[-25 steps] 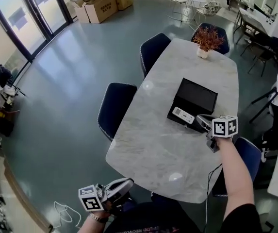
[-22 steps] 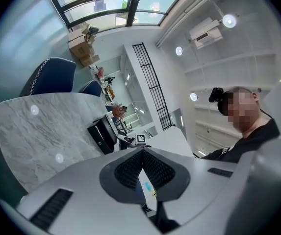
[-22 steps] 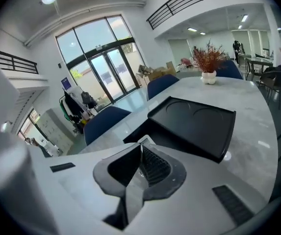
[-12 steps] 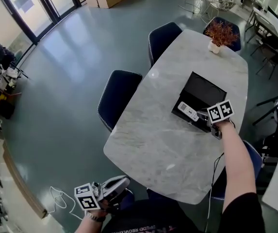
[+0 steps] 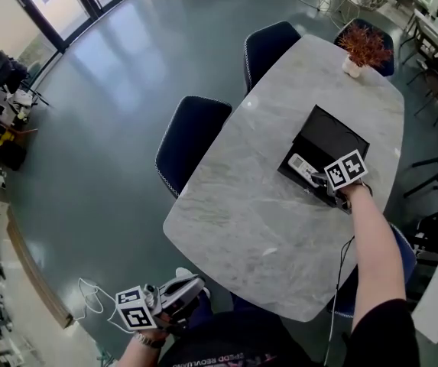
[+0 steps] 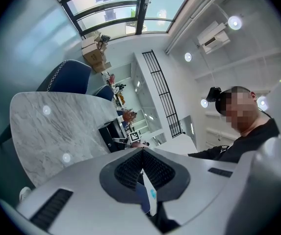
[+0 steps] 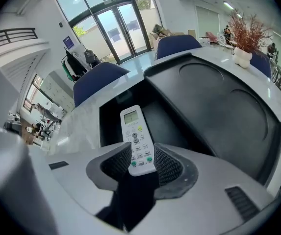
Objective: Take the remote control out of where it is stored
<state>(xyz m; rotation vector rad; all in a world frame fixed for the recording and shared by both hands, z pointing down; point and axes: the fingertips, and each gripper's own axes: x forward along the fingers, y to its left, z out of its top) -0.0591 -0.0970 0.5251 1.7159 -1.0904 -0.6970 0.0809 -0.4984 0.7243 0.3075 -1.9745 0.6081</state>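
A white remote control lies in the tray of an open black box on the marble table. The box's lid lies folded back to the right. My right gripper reaches into the box. Its jaws are opening, the remote's near end lies between the two pads, and the remote still rests in the tray. My left gripper hangs below the table's near edge, its pads closed together on nothing.
A potted red plant stands at the table's far end. Dark blue chairs line the left side, another sits by my right arm. A cable lies on the floor by my left gripper.
My right gripper has moved forward over the box's front edge, onto the remote's near end. The left gripper has barely moved.
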